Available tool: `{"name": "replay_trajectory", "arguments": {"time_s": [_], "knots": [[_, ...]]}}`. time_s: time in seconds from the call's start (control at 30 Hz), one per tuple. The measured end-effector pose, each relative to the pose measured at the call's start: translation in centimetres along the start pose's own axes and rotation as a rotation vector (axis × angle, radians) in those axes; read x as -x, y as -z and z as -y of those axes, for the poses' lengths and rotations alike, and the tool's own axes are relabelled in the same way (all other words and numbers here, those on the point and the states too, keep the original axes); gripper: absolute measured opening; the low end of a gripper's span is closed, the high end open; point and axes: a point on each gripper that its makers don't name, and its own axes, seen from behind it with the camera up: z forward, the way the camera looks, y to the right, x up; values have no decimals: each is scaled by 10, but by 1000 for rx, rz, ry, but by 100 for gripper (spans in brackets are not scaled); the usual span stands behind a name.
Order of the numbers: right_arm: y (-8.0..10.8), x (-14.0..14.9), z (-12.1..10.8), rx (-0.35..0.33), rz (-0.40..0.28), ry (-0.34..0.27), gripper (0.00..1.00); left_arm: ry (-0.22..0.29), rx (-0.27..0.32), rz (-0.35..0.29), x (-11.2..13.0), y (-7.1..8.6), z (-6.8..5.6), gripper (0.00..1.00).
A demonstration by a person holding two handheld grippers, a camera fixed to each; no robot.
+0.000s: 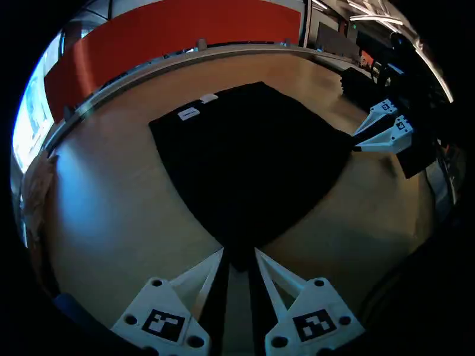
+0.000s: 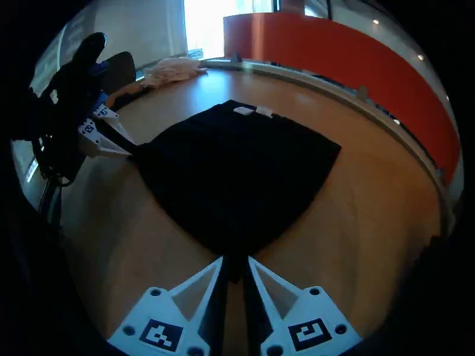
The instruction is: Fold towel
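while the left gripper and the right gripper each have their fingers clamped on a near corner of the black towel, it lies flat on the table, spreading away toward the far corner with the white tags.

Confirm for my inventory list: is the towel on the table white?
No, the towel lying on the wooden table is black.

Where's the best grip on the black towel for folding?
Two adjacent corners, coming in low from outside: the black towel lies flat, so its pointed corners are easiest to pinch. Left gripper and right gripper each hold one.
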Motion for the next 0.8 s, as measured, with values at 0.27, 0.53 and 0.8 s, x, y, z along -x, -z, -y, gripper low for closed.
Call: {"name": "replay_trajectory", "arguments": {"time_s": [0.27, 0.53, 0.8], "knots": [[10, -16, -3, 12, -36, -4, 13, 20, -5, -23, -12, 10, 0, 20], [27, -41, -5, 24, -71, 16, 14, 38, -24, -54, -34, 30, 4, 20], [53, -67, -6, 29, -95, 33, 13, 62, -33, -73, -57, 57, 4, 20]]}}
